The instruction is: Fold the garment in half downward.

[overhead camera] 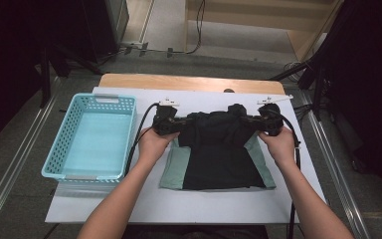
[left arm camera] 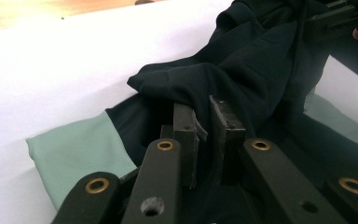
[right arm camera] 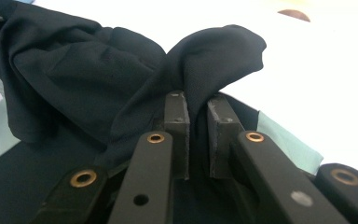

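Garment bunches between both grippers' fingers, each pair clenched on it.

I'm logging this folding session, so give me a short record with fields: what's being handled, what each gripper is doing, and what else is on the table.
item: black garment with mint-green side panels, lying on the white table cover
fold state: far edge bunched and lifted, near part flat
left gripper: shut on a fold of the black cloth at the garment's far left corner
right gripper: shut on a fold of the black cloth at the far right corner
container: light blue basket, at the left of the garment, nothing visible inside
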Demonstrator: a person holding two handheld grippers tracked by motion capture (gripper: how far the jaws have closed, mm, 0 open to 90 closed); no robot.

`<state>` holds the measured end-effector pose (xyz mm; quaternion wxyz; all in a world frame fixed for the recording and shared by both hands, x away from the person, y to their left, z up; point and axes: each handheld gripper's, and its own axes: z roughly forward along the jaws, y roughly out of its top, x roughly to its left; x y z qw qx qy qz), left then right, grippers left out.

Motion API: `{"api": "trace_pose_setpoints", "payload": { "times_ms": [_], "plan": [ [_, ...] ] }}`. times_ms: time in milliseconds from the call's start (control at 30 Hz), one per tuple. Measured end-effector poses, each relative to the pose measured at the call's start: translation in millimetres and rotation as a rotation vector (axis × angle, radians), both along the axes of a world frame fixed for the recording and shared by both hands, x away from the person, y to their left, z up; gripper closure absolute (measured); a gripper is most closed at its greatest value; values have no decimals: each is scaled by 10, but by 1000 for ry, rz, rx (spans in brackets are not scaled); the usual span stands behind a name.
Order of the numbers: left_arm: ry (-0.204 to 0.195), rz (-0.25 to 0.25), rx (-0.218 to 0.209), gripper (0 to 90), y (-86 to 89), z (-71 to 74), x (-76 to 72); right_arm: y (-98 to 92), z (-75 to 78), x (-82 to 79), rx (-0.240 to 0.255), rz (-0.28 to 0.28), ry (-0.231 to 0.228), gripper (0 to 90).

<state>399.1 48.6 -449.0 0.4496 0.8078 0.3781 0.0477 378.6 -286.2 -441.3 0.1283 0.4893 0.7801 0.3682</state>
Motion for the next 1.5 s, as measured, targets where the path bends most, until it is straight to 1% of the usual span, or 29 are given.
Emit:
{"api": "trace_pose_setpoints", "payload": {
  "times_ms": [133, 167, 233, 300, 333, 367, 433, 500, 633, 700, 833, 867, 933, 1033, 1267, 1300, 1467, 1500],
  "plan": [
    [4, -15, 6, 828, 1, -10, -31, 5, -23, -36, -9, 2, 6, 789],
    [5, -10, -3, 828, 4, -12, -38, 6, -27, -44, -7, 3, 6, 790],
    [7, -6, -30, 828, 24, -22, -48, 2, -21, -65, -11, 0, 8, 789],
    [11, 1, -59, 829, 48, -41, -51, -9, -4, -88, -4, -2, 5, 789],
    [19, 3, -60, 829, 48, -44, -46, -18, 5, -98, -1, -2, 2, 789],
    [16, 1, -58, 829, 52, -37, -45, -27, 17, -107, -1, -3, -2, 789],
    [12, 5, -81, 829, 75, -3, -54, -49, 43, -124, 4, -7, -10, 789],
    [0, 5, -91, 829, 93, 38, -75, -71, 68, -140, 4, -11, -16, 789],
    [-20, -8, -67, 829, 87, 77, -156, -108, 97, -177, 9, -14, -22, 789],
    [-26, -14, -64, 829, 83, 81, -196, -109, 108, -202, 10, -14, -21, 789],
    [-20, -14, -59, 829, 75, 38, -265, -87, 97, -246, -9, -6, -23, 789],
    [-15, -18, -50, 829, 74, 23, -281, -81, 89, -259, -9, -3, -23, 789],
    [-18, -21, -40, 829, 72, -5, -315, -72, 74, -296, -15, 0, -17, 789],
    [-13, -22, -39, 828, 74, -34, -345, -63, 42, -347, -35, 12, -15, 788],
    [8, -31, -5, 827, 79, -107, -417, -29, -36, -408, -40, 17, 8, 785],
    [5, -34, -2, 821, 84, -118, -426, -22, -45, -423, -42, 24, 5, 785],
    [41, -40, 5, 820, 106, -193, -472, -5, -95, -504, -60, 38, 24, 784],
    [48, -46, 18, 821, 111, -212, -487, -2, -105, -517, -61, 36, 31, 784]
  ]
}}
